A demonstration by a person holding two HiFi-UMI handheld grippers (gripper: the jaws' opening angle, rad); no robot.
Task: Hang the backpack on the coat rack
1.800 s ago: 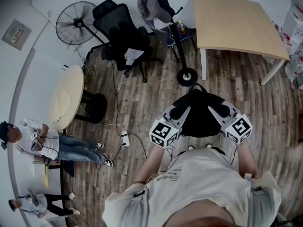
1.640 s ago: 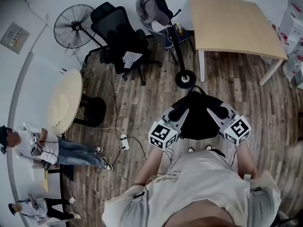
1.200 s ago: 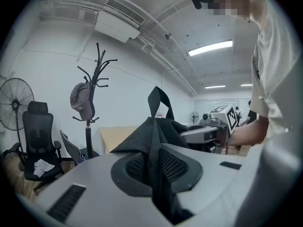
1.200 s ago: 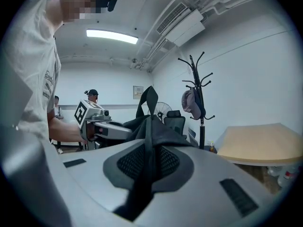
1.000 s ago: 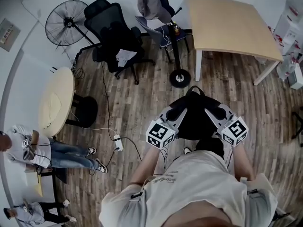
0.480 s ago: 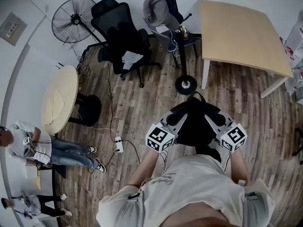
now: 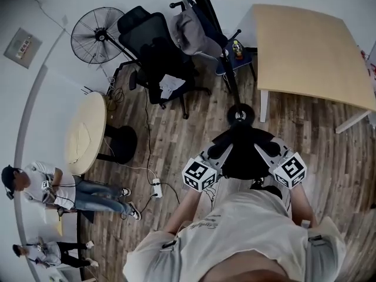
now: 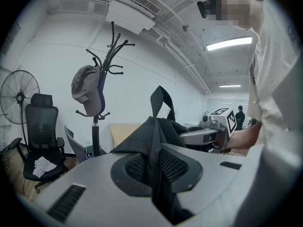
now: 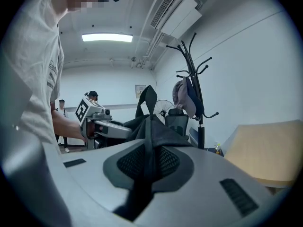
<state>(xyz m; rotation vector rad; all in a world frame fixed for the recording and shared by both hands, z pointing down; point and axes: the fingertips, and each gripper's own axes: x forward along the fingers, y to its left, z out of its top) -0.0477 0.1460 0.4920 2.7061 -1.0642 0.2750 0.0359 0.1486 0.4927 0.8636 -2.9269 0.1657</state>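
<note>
In the head view a black backpack hangs between my two grippers, above the wooden floor. My left gripper is shut on its left side and my right gripper on its right side. Just beyond the bag stands the black coat rack on its round base, with a grey cap on one hook. The left gripper view has backpack fabric pinched in the jaws, a strap loop upright, and the rack to the left. The right gripper view shows the same grip, with the rack ahead.
A black office chair and a floor fan stand left of the rack. A wooden table is at the right, a round table at the left. A power strip with cables lies on the floor. A seated person is at far left.
Both grippers have carried the backpack towards the coat rack. The rack's base now lies just past the bag's top edge. The grips are unchanged.
</note>
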